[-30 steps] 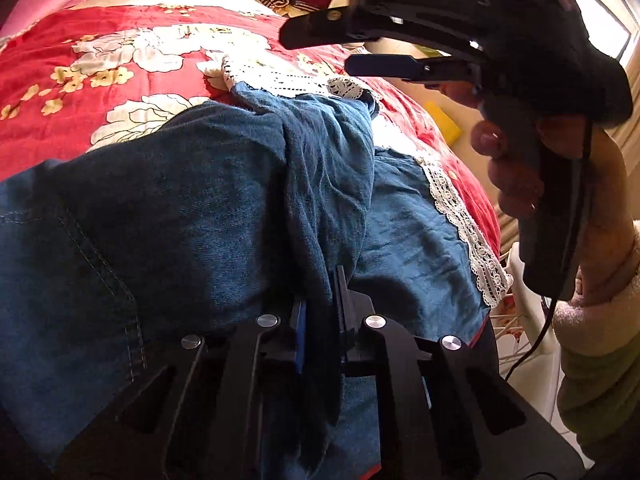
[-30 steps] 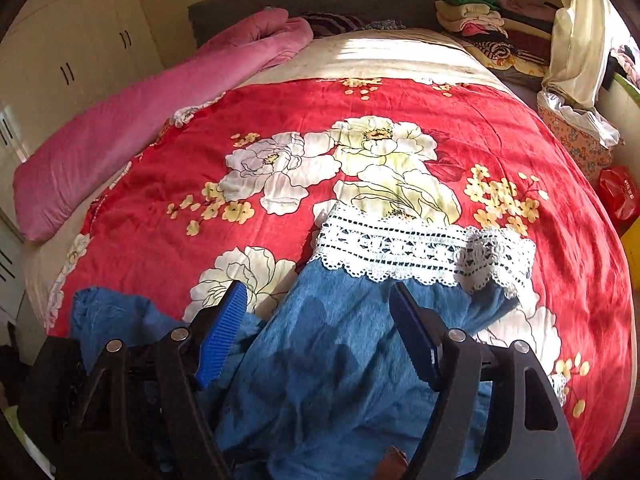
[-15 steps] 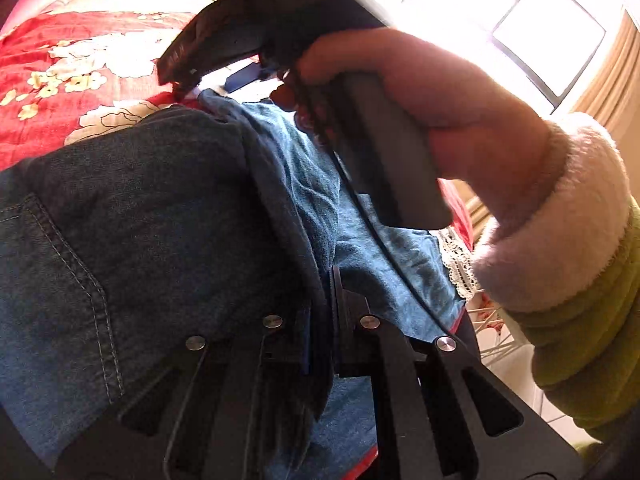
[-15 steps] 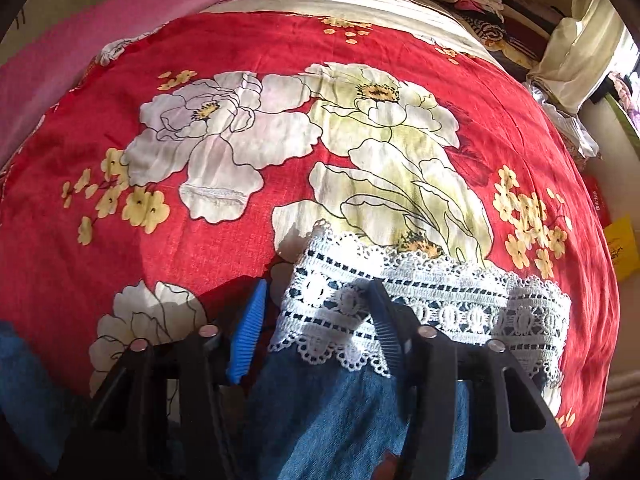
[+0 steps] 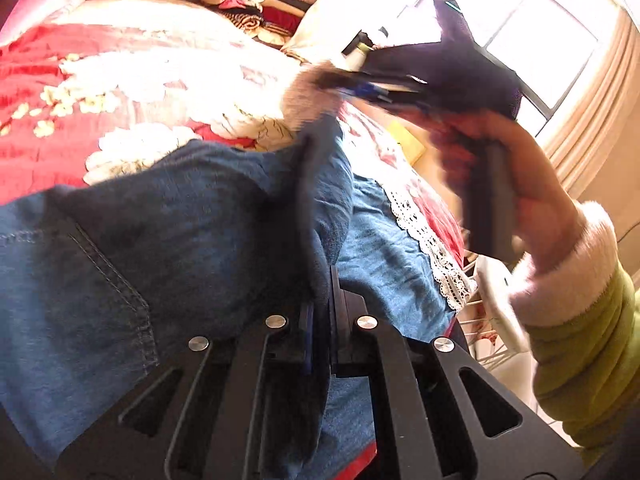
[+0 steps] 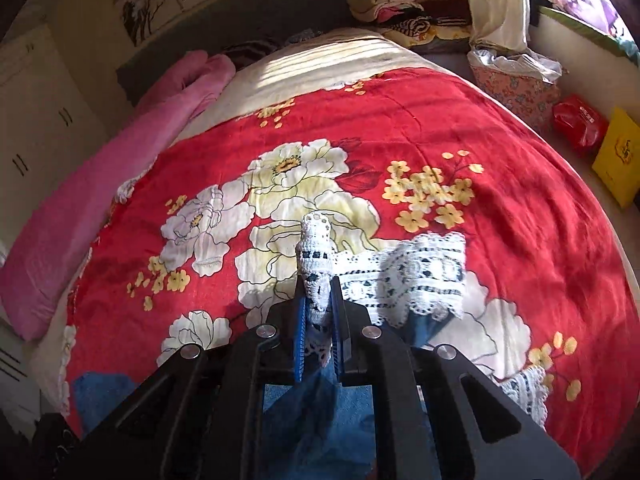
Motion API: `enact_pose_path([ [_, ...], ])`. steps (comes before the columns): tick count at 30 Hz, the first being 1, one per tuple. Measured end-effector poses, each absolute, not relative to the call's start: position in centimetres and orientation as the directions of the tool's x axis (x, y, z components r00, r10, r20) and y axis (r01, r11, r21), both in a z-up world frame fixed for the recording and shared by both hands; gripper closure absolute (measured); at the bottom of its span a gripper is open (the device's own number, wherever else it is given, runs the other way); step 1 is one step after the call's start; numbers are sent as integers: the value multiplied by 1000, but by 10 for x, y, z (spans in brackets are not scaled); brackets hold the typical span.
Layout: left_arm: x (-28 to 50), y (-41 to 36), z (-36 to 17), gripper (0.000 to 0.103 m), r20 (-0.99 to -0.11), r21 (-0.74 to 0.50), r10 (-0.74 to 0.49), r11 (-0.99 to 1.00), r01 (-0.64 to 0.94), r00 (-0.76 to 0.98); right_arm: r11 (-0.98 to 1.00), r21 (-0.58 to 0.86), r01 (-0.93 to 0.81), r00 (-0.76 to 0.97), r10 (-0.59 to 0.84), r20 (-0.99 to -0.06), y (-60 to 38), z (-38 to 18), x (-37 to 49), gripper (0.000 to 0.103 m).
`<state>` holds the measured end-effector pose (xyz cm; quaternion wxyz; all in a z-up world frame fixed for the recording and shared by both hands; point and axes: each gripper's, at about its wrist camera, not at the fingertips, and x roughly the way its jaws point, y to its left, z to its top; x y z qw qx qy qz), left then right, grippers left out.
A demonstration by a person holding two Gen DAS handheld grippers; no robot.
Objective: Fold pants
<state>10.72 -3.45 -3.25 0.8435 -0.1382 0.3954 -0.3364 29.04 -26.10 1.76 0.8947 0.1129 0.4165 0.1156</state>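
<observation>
Blue denim pants (image 5: 180, 220) with white lace hems lie on a red floral bedspread (image 6: 440, 120). My left gripper (image 5: 318, 312) is shut on a raised fold of the denim near the waist. My right gripper (image 6: 319, 300) is closing its jaws on one leg's lace hem (image 6: 316, 240), which is pinched between the blue pads and sticks up past them. The other lace cuff (image 6: 424, 276) lies just right of it. In the left wrist view the right gripper (image 5: 360, 88) is blurred, held by a hand (image 5: 520, 168), with the leg lifted off the bed.
A pink blanket (image 6: 120, 168) runs along the bed's left side. Folded clothes (image 6: 392, 0) are stacked at the head. A red bag (image 6: 580, 124) and a yellow box (image 6: 618, 156) sit beside the bed at right. A window (image 5: 520, 32) is behind.
The right gripper went forward to the lace hem, closed on it and lifted it. The left gripper stayed clamped on the denim fold.
</observation>
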Motion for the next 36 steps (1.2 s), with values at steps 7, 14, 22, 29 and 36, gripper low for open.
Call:
enact_pose_path([
  [7,96,-32,-25,102,-575,-432,-652,755,494,494,909,415,-25,694,314,-647,-338,28,201,93],
  [14,68,-56,-11,102,-589,-344,-645,745,571,486,884,467,15,680,334,-653,-367,2,136,93],
  [22,40,-67,-22,102,-650,-265,-595,760,593,472,860,507,51,625,369,-688,-381,-37,94,93],
  [29,30,-75,-25,102,-683,-208,-555,771,602,475,853,516,76,594,377,-711,-387,-54,79,93],
  [36,29,-87,-40,102,-723,-168,-524,765,622,449,874,474,102,560,344,-754,-391,-71,74,93],
])
